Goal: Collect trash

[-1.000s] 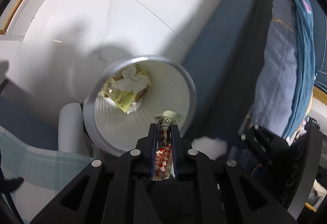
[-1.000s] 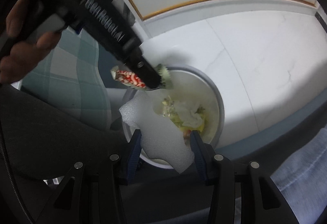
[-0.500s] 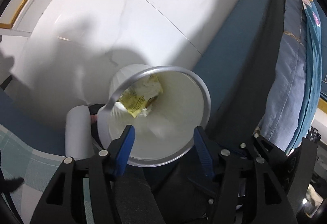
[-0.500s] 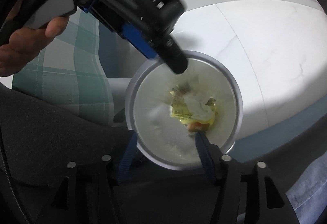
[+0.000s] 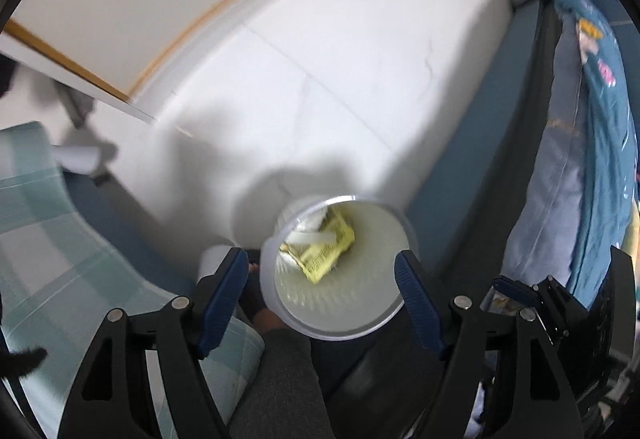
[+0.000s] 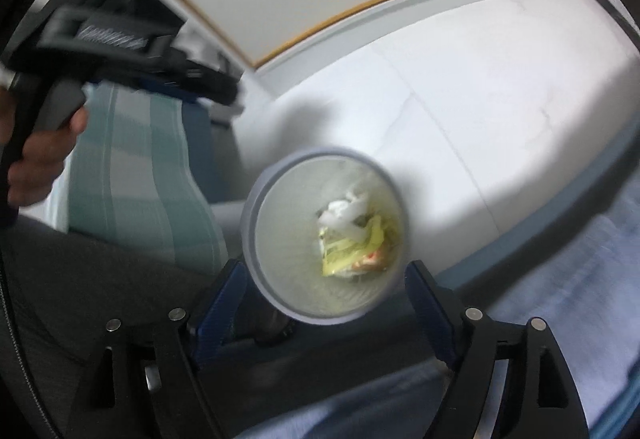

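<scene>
Gaping empty, both grippers — left (image 5: 322, 291), right (image 6: 326, 299) — over round bin (image 5: 408, 235) of crumpled wrappers (image 5: 324, 251).

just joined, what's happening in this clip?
A person is collecting trash with two handheld claws. Both the left claw and the right claw are open and empty above a round white bin on the pale floor. The bin holds a yellow wrapper and crumpled white tissue. The left claw also shows in the right wrist view, held off to the upper left of the bin.
</scene>
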Demonstrator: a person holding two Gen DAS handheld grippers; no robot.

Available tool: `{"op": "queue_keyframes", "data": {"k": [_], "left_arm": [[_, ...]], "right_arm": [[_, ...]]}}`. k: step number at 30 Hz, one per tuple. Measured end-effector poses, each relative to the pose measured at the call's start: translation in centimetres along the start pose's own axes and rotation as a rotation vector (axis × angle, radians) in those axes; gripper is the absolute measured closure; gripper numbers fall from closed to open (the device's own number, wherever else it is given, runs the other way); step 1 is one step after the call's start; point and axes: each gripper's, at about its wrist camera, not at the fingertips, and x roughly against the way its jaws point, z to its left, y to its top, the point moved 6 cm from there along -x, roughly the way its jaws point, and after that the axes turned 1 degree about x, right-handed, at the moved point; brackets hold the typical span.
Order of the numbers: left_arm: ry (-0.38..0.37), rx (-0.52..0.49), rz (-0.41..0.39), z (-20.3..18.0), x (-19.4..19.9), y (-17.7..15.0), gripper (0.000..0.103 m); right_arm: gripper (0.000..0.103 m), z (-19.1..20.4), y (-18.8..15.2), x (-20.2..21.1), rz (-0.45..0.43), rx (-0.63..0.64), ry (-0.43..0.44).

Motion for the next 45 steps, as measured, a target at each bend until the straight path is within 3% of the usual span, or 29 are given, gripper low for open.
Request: {"op": "queue_keyframes", "data": {"k": [3, 11, 17, 28, 33, 45], "left_arm": [[-0.008, 0.028, -0.072, -0.4, 2.4, -0.6, 0.018], [0.035, 0.024, -0.274, -1.9, 8.2, -2.7, 0.016], [0.039, 0.008, -0.361, -2.6, 10.5, -5.0, 0.016], [0.088, -0.044, -0.419, -4.8, 12.1, -9.0, 0.016], [0.119, -0.040, -0.433, -4.6, 12.1, -9.6, 0.016], [0.146, -0.034, -0.432, -4.2, 11.8, -11.0, 0.016]], "right_arm": [[0.021, -0.7, 0.6, 2.6, -0.066, -0.046, -0.016], [0.017, 0.4, 1.5, 8.4, -0.220, -0.038, -0.018], [0.012, 0.8, 1.2, 11.1, -0.311, -0.058, -0.003], [0.007, 1.5, -0.4, 13.9, -0.357, -0.049, -0.022], [0.006, 1.7, -1.2, 14.7, -0.369, -0.040, -0.062], [0.006, 2.5, -1.7, 14.9, -0.365, -0.017, -0.068]]}}
